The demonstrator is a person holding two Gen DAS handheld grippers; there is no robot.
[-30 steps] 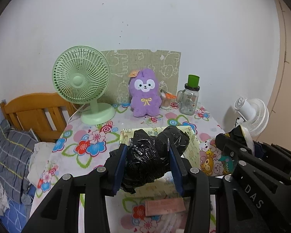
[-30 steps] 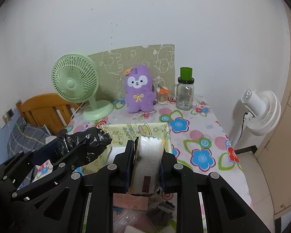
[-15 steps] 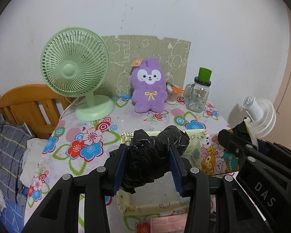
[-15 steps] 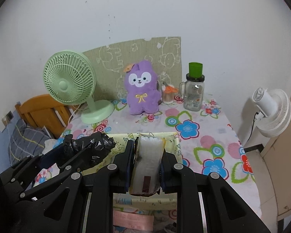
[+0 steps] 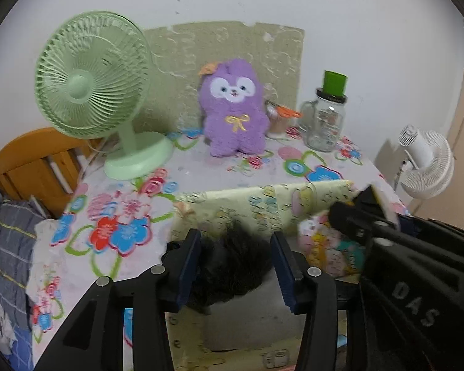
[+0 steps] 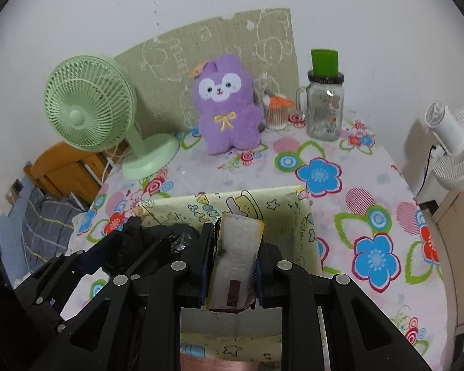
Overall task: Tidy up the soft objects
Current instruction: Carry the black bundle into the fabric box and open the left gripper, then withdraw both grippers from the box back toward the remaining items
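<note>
A crumpled black plastic bag [image 5: 232, 266] was gripped between the blue-padded fingers of the left gripper [image 5: 235, 269], held low inside the yellow cartoon-print fabric box [image 5: 263, 204]; the bag was blurred in the left wrist view. A white soft packet [image 6: 236, 259] with a yellow edge and a dark label was clamped upright in the right gripper [image 6: 233, 262], positioned over the same box, whose far wall [image 6: 263, 207] was seen just behind the packet. The left gripper and the black bag [image 6: 157, 238] were seen beside it, to the left, in the right wrist view. The box was placed on a table covered by a floral tablecloth [image 6: 340, 191]. At the back of the table, a purple plush toy [image 5: 233, 111] was seen upright against a green printed board [image 5: 176, 61], with a green desk fan [image 5: 92, 77] to its left and a glass mug jar [image 5: 326, 120] with a green cap to its right. A cotton-swab container [image 6: 275, 114] was seen between plush and jar. A white fan [image 5: 427, 164] was seen off the table's right side, a wooden chair [image 5: 37, 160] off the left.
</note>
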